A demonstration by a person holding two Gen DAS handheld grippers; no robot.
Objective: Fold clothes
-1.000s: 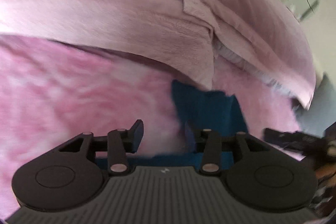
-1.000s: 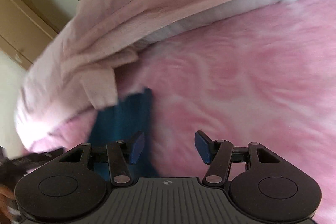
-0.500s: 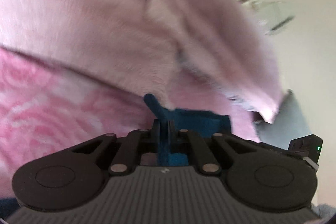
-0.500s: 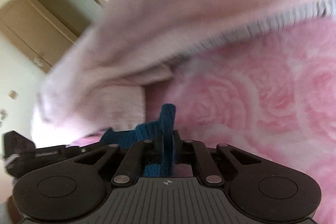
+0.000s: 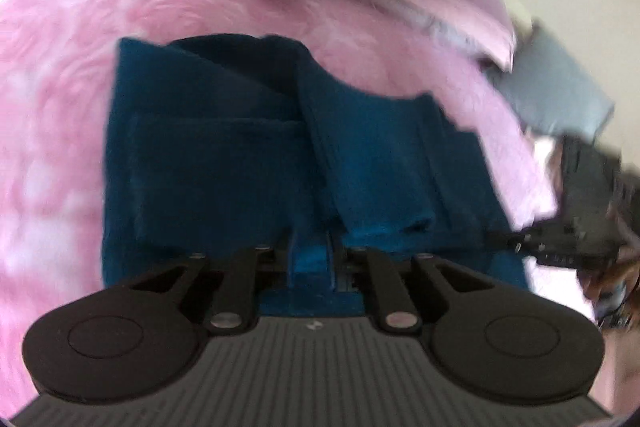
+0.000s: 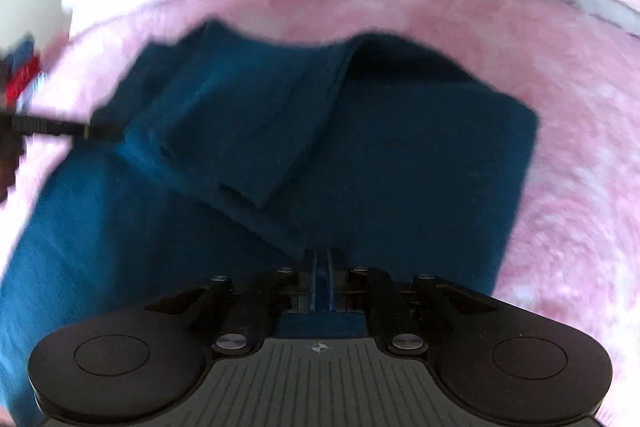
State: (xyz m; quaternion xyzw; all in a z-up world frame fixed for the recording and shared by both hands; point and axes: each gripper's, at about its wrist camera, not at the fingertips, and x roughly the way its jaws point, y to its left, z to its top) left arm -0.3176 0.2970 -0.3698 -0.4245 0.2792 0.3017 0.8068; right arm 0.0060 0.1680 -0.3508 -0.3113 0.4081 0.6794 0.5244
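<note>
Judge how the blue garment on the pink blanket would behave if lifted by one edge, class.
The blue garment would probably hang limp: it already lies in soft, layered folds. It likely drags rather than slides, since the pink blanket looks fluffy. Nothing suggests it is fragile, and it cannot roll; the folded flap may fall open.
</note>
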